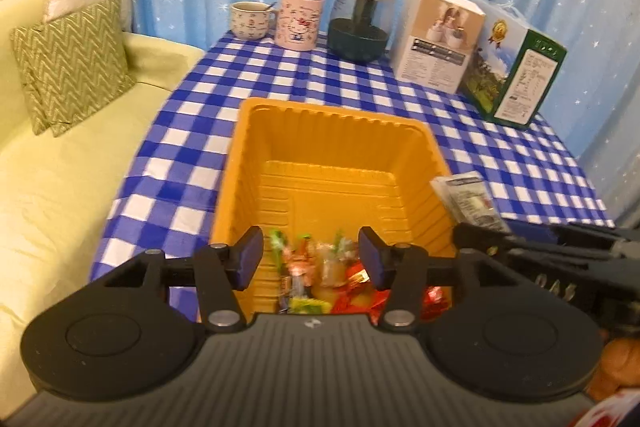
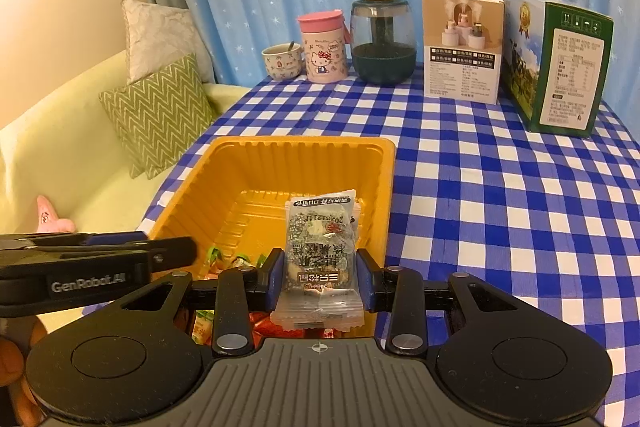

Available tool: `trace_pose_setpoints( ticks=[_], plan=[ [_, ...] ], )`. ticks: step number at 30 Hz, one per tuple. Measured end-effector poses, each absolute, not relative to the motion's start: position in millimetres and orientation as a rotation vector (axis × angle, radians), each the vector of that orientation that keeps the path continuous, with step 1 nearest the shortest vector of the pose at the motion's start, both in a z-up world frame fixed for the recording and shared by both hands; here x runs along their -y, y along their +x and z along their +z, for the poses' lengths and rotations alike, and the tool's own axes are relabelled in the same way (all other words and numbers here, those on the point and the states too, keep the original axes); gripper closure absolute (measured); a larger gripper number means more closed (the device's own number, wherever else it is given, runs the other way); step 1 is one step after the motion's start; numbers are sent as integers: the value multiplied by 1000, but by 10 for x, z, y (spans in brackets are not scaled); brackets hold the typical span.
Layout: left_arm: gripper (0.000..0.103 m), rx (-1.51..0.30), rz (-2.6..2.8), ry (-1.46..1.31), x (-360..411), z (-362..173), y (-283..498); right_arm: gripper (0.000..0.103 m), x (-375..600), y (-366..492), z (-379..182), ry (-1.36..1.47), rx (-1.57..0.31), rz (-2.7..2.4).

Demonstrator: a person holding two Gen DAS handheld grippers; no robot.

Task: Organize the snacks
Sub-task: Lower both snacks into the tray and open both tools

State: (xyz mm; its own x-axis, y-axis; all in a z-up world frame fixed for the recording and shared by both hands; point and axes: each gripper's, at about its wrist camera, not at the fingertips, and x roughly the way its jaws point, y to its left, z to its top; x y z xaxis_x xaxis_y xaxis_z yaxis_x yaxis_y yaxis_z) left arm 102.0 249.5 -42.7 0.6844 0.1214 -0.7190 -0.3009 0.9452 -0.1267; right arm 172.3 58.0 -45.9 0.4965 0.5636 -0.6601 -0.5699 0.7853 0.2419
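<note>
An orange plastic tray (image 1: 336,155) sits on the blue-checked table, with several wrapped candies (image 1: 320,267) piled at its near end. My left gripper (image 1: 312,257) is open and empty, hovering over those candies. My right gripper (image 2: 320,277) is shut on a clear snack packet (image 2: 320,247) with black print, held over the tray's (image 2: 224,163) near right part. In the left wrist view the packet (image 1: 466,199) shows at the tray's right rim, with the right gripper's body below it. Candies (image 2: 228,261) show under the right gripper too.
At the table's back stand a mug (image 2: 281,61), a pink Hello Kitty canister (image 2: 323,53), a dark green jar (image 2: 382,41), a white box (image 2: 464,45) and a green box (image 2: 560,61). A yellow sofa with cushions (image 2: 158,107) lies to the left.
</note>
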Motion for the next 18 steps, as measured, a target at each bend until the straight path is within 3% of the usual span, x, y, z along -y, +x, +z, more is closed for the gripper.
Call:
trace_pose_setpoints(
  ticks=[15, 18],
  plan=[
    [48, -792, 304, -194, -2606, -415, 760, 65, -732, 1765, -374, 24, -780, 720],
    [43, -793, 320, -168, -2607, -411, 728, 65, -756, 1786, -350, 64, -771, 759]
  ],
)
